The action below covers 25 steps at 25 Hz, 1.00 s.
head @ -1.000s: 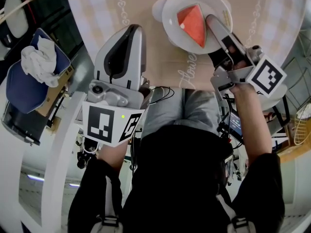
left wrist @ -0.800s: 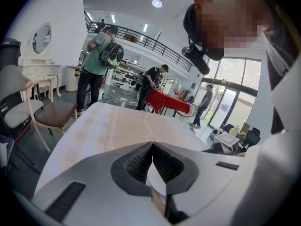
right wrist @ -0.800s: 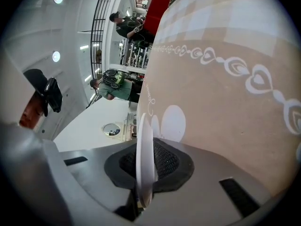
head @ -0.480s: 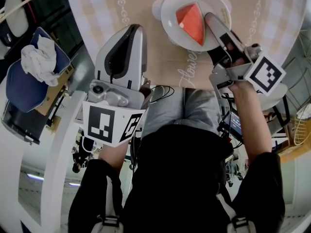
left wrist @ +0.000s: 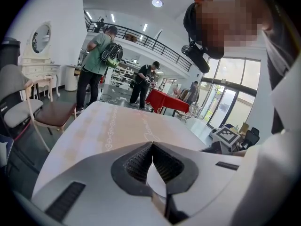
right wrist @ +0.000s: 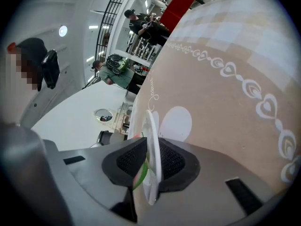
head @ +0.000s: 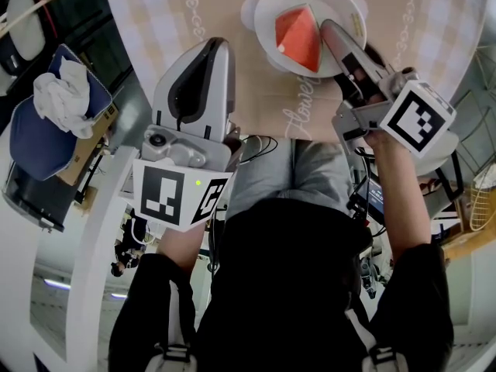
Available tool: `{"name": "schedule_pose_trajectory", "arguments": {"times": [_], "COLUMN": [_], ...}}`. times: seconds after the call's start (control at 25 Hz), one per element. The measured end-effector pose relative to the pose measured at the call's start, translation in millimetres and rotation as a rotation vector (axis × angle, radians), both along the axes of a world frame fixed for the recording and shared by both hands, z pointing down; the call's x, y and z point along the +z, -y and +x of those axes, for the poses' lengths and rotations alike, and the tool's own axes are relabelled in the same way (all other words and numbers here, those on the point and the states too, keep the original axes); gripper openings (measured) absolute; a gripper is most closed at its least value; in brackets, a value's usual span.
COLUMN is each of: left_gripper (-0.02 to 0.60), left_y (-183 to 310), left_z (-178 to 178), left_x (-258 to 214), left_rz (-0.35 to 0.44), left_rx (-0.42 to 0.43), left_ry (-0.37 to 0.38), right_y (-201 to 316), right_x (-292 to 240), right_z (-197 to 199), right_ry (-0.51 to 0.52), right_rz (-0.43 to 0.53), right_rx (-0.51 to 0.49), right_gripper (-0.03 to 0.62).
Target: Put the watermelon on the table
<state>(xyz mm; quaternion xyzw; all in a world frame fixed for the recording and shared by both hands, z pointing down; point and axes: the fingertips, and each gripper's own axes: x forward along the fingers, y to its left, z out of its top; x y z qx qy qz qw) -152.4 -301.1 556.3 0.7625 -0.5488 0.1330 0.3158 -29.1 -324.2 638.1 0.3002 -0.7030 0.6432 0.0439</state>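
A red wedge of watermelon (head: 298, 37) with a green rind (right wrist: 138, 175) lies on a white plate (head: 267, 10). The plate is over the round beige table (head: 232, 6) at the top of the head view. My right gripper (head: 329, 29) reaches in from the right, with the plate's rim (right wrist: 153, 145) between its pads. Its jaws are opening, and the pads still lie against the rim. My left gripper (head: 211, 46) hovers at the table's near edge, left of the plate. It is shut with nothing between its pads (left wrist: 141, 161).
A small white disc (head: 249, 14) lies on the table against the plate's left side. A blue bag with white cloth (head: 54, 122) sits at far left. Beyond the table (left wrist: 117, 126) stand people (left wrist: 96, 65), a chair (left wrist: 47, 112) and a red-covered table (left wrist: 167, 100).
The plate with the watermelon has slid a little up and left in the head view. My right gripper has rolled with it. The left gripper has not moved.
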Motion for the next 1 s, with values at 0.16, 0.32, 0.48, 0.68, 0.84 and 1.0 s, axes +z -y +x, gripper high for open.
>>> {"name": "schedule_pose_trajectory", "arguments": {"times": [0.16, 0.32, 0.48, 0.68, 0.84, 1.0], "left_gripper": [0.009, 0.009, 0.009, 0.009, 0.009, 0.009], "left_y": [1, 2, 3, 4, 6, 10], "left_z": [1, 1, 0, 2, 2, 3], "left_x": [0, -1, -1, -2, -6, -11], "left_rz": [-0.002, 0.000, 0.000, 0.003, 0.009, 0.023], "left_rx": [0.003, 0.007, 0.009, 0.017, 0.023, 0.028], "left_ry": [0.001, 0.002, 0.006, 0.010, 0.010, 0.009], "right_y": [-3, -5, -2, 5, 5, 10], "right_x": [-1, 0, -1, 0, 0, -8], "right_z": [-3, 3, 14, 33, 41, 48], "right_ry": [-0.013, -0.068, -0.097, -0.117, -0.111, -0.122], "right_rz": [-0.005, 0.006, 0.017, 0.019, 0.004, 0.031], "right_rx": [-0.037, -0.059, -0.054, -0.014, 0.006, 0.020], "right_gripper": [0.149, 0.170, 0.193, 0.193, 0.193, 0.192]}}
